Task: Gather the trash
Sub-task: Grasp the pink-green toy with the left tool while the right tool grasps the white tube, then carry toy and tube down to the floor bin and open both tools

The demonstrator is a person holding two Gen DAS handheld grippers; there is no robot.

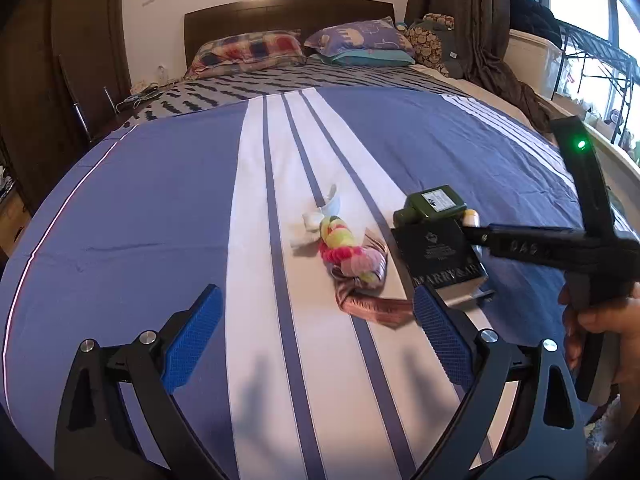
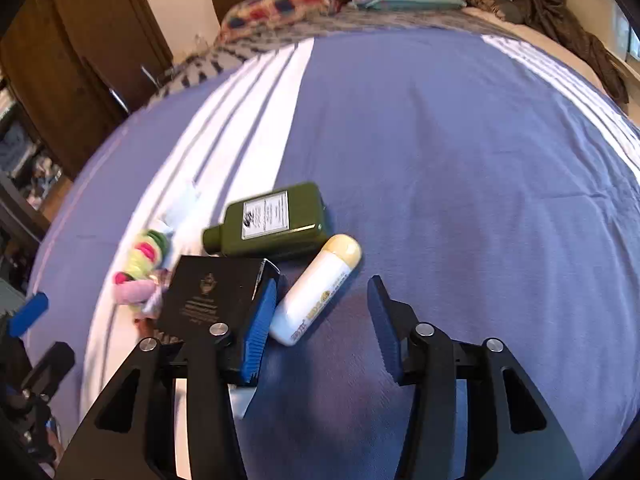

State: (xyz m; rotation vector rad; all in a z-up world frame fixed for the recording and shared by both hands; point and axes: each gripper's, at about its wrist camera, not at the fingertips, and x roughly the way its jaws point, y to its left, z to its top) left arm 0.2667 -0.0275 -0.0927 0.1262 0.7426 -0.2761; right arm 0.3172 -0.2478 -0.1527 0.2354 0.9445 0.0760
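Observation:
Trash lies in a cluster on the blue-and-white striped bedspread (image 1: 160,208): a green bottle (image 2: 272,220), a white tube with a yellow cap (image 2: 316,288), a black box (image 2: 212,296), a multicoloured fuzzy bundle (image 1: 348,252) with white tissue (image 1: 316,224) and a brown wrapper (image 1: 372,308). My right gripper (image 2: 324,316) is open; the white tube lies just beyond and between its fingers, the left finger (image 2: 260,320) against the black box. My left gripper (image 1: 316,316) is open and empty, just short of the bundle. In the left wrist view the right gripper (image 1: 476,236) reaches in beside the black box (image 1: 436,252) and green bottle (image 1: 432,204).
Pillows (image 1: 248,50) and a dark headboard (image 1: 288,10) are at the far end. A dark wardrobe (image 1: 48,80) stands left of the bed. A brown curtain (image 1: 476,20) and window shelf (image 1: 592,52) are at the right.

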